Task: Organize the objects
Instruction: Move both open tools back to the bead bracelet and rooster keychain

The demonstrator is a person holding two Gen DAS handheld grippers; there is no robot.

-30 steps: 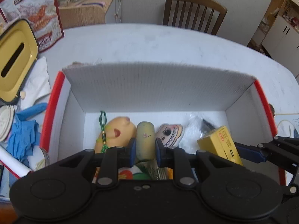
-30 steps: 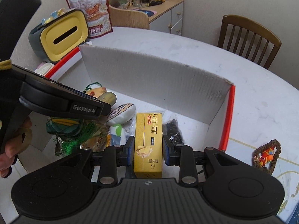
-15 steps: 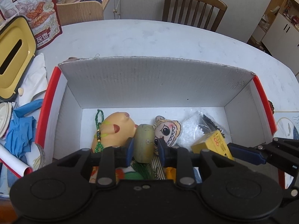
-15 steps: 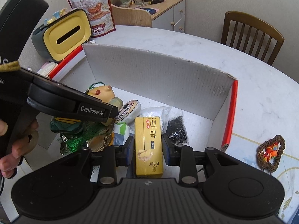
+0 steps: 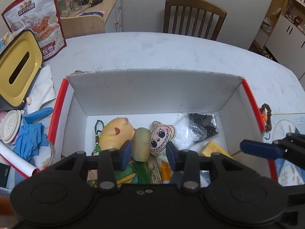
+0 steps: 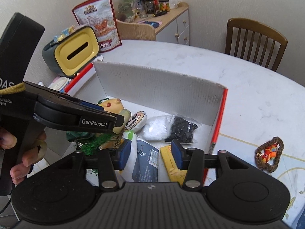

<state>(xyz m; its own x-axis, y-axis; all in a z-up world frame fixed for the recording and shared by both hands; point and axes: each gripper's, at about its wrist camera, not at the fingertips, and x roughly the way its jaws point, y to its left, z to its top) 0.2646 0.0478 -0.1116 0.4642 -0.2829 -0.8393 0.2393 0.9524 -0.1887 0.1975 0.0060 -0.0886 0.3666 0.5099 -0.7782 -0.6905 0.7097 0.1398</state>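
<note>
A white cardboard box with red edges [image 5: 152, 89] lies open on the table. In it are a yellow plush [image 5: 114, 133], a pale green cylinder [image 5: 141, 146], a toothy face charm [image 5: 161, 136], bags of white and black beads [image 5: 196, 129] and a yellow carton [image 5: 213, 149]. My left gripper [image 5: 149, 156] hovers open above the cylinder, touching nothing. My right gripper [image 6: 150, 154] is open too, over a dark packet [image 6: 146, 164], with the yellow carton [image 6: 171, 166] lying just beside its right finger.
A woven keychain [image 6: 268, 156] lies on the table right of the box. To the left stand a yellow tissue box [image 5: 17, 70] and a snack bag [image 5: 38, 22], with blue gloves [image 5: 30, 139] nearer. A wooden chair [image 5: 194, 17] is beyond the table.
Both grippers have opened and lifted back. The left let go of the green cylinder and the right let go of the yellow carton; both things now lie in the box.
</note>
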